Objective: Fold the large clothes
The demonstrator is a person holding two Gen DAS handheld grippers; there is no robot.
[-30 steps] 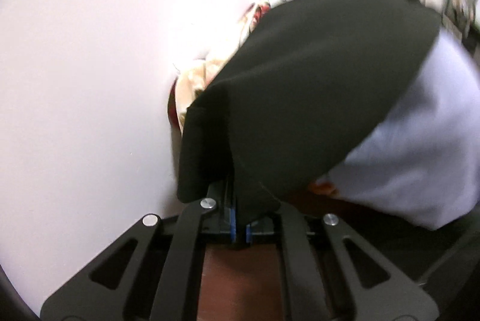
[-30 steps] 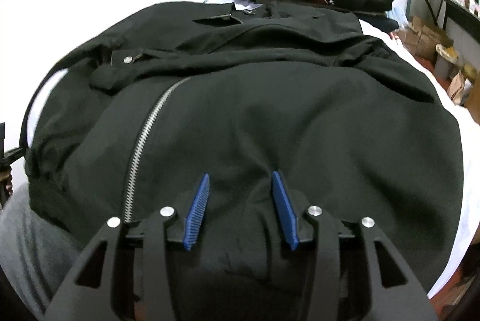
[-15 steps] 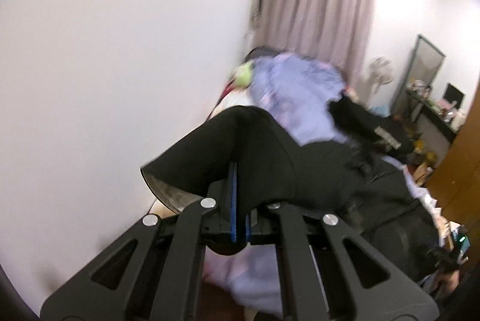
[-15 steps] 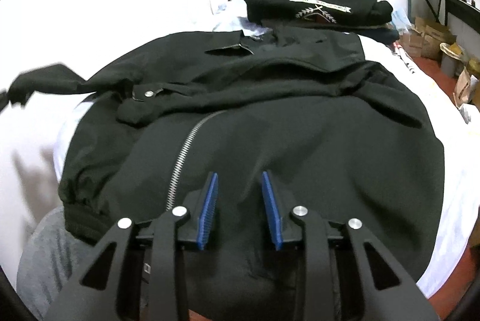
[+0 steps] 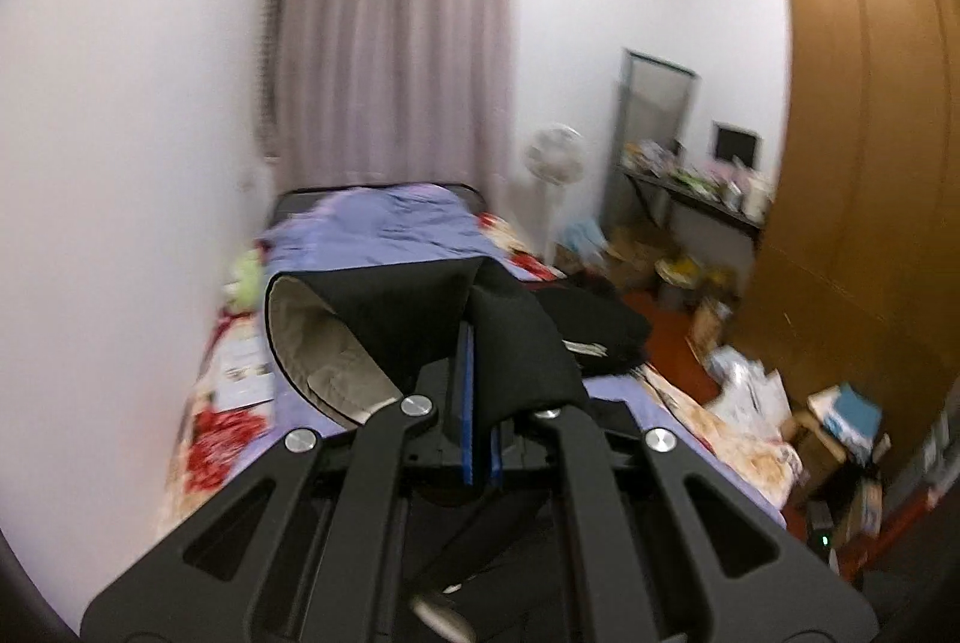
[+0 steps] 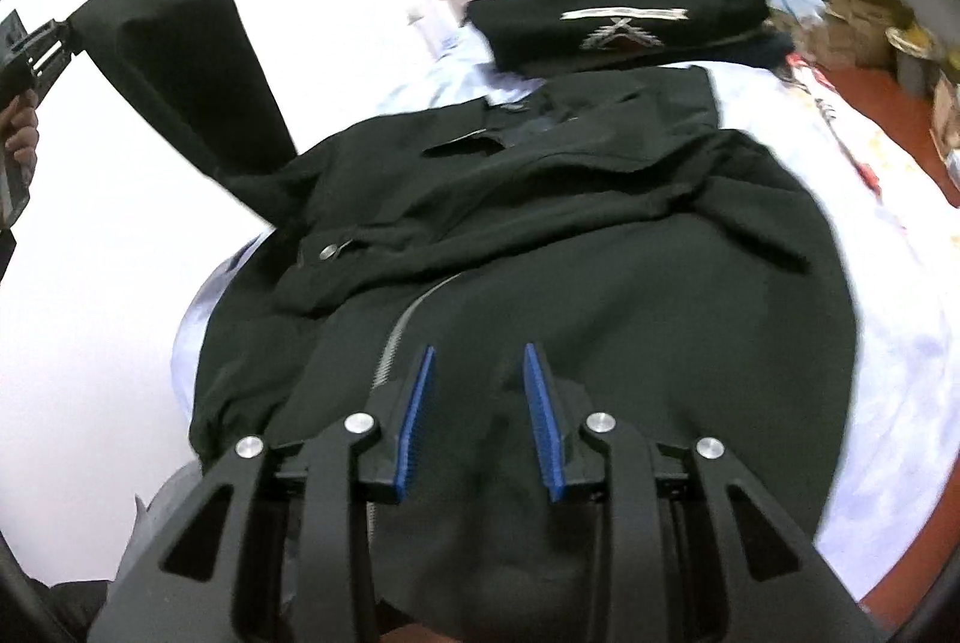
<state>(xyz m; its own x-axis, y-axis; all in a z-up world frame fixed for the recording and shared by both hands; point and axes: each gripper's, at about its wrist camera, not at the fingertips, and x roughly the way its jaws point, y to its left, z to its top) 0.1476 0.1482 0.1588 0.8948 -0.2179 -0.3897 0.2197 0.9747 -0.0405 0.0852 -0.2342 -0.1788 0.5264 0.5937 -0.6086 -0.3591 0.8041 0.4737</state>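
A large black zip jacket (image 6: 570,247) lies spread on the bed (image 6: 888,247). My left gripper (image 5: 478,403) is shut on the cuff of its sleeve (image 5: 384,319) and holds it high in the air; the beige lining shows. In the right wrist view the raised sleeve (image 6: 180,66) stretches up to the left gripper (image 6: 54,42) at the far left. My right gripper (image 6: 477,373) is open, its blue pads (image 6: 420,403) just above the jacket's lower front beside the zipper (image 6: 396,337).
A folded black garment with a white emblem (image 6: 618,24) lies at the bed's far end. A white wall runs along the bed's left side. A fan (image 5: 555,156), a cluttered desk (image 5: 690,193), boxes on the floor and a wooden wardrobe (image 5: 870,163) stand to the right.
My left gripper has lifted the sleeve cuff up from the bed's edge into the air. My right gripper has stayed open above the jacket's lower front, drawing back slightly.
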